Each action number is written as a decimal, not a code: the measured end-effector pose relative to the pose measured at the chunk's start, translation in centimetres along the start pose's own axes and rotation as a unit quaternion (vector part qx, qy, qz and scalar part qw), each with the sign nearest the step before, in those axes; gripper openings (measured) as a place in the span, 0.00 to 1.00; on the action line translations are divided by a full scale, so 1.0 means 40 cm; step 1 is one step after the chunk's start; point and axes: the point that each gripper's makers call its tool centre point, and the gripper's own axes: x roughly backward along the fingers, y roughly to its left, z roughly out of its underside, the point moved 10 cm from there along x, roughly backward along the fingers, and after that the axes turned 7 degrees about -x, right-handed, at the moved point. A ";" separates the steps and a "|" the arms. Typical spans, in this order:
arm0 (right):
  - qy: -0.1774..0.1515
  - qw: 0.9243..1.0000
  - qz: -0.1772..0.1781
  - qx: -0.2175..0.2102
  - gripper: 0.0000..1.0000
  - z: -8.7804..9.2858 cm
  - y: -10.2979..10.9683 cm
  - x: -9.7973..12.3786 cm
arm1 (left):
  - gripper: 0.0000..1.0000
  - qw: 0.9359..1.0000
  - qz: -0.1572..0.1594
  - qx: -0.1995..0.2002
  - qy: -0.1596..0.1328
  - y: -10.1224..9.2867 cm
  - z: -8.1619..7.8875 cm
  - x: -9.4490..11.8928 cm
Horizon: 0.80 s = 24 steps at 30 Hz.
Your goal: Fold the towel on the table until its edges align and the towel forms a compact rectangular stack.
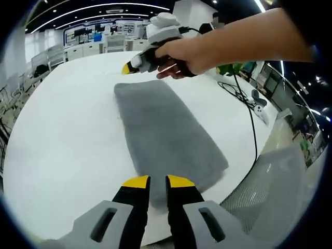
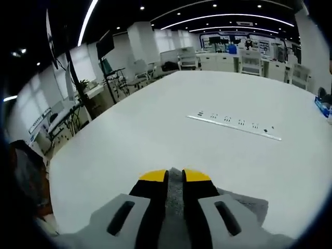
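Grey towel (image 1: 168, 137) lies flat on white worktop (image 1: 67, 140), long folded strip running from my left gripper (image 1: 158, 182) to far end. My left jaws near-closed, narrow gap, tips over near edge of towel; grip on fabric likely, cannot confirm. My right gripper (image 2: 175, 176) over other towel end (image 2: 244, 203), jaws near-closed with grey fabric showing between them. In left gripper view, hand (image 1: 181, 57) holds right gripper at far end. Power strip (image 2: 234, 125) on worktop beyond. Black cable (image 1: 249, 111) trails off worktop edge.
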 end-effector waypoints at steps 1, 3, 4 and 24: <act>-0.005 1.000 0.000 -0.002 0.14 -0.004 -0.006 0.004 | 0.12 1.000 0.000 0.000 -0.001 0.002 -0.002 0.000; -0.022 1.000 -0.022 -0.006 0.22 -0.013 -0.009 0.013 | 0.13 1.000 0.000 0.001 -0.003 0.004 -0.007 0.002; -0.025 0.999 -0.031 0.000 0.26 -0.019 -0.006 0.022 | 0.13 1.000 0.000 0.000 -0.005 0.004 -0.010 0.004; -0.088 0.989 -0.084 0.083 0.45 -0.085 0.001 0.124 | 0.32 0.997 -0.022 -0.062 -0.051 -0.002 -0.058 0.025</act>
